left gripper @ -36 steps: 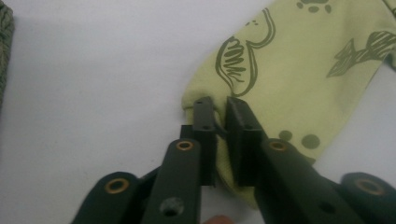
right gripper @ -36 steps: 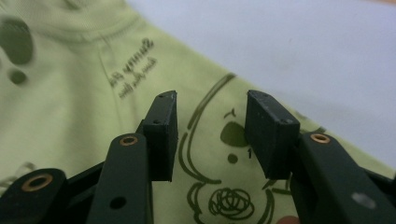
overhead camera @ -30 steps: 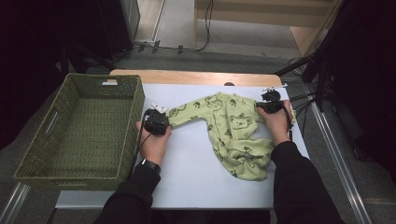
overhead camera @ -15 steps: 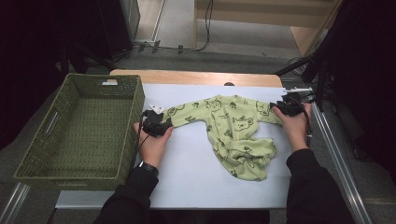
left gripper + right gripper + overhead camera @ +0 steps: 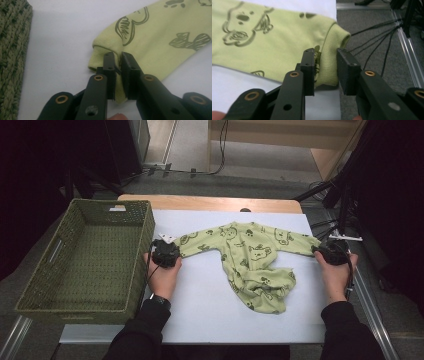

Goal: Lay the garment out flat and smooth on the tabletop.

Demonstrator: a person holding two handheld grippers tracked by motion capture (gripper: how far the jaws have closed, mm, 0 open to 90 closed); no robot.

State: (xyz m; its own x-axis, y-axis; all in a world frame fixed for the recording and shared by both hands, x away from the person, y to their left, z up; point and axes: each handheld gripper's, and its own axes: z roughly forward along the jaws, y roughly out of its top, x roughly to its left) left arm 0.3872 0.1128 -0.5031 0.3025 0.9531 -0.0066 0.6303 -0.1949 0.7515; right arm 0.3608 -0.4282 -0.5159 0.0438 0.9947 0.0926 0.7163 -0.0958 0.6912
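A light green baby garment [image 5: 250,255] with dark animal prints lies on the white table top [image 5: 200,305], both sleeves stretched out sideways and the lower part crumpled toward me. My left gripper [image 5: 174,250] is at the left sleeve's end. In the left gripper view its jaws [image 5: 118,60] have just been closing and pinch the cuff [image 5: 100,53]. My right gripper [image 5: 320,251] is at the table's right edge. Its jaws [image 5: 326,53] have just been closing a little and hold the ribbed right cuff [image 5: 329,50] between them.
A green woven basket [image 5: 142,245] with nothing in it stands at the table's left, close to my left hand, and its wall [image 5: 12,50] shows in the left gripper view. Cables [image 5: 374,45] and a metal rail [image 5: 409,50] lie on the floor past the table's right edge.
My right hand has moved to the right with the sleeve, drawing it out straight to the table's right edge. The garment now lies spread wider. The left hand has stayed put.
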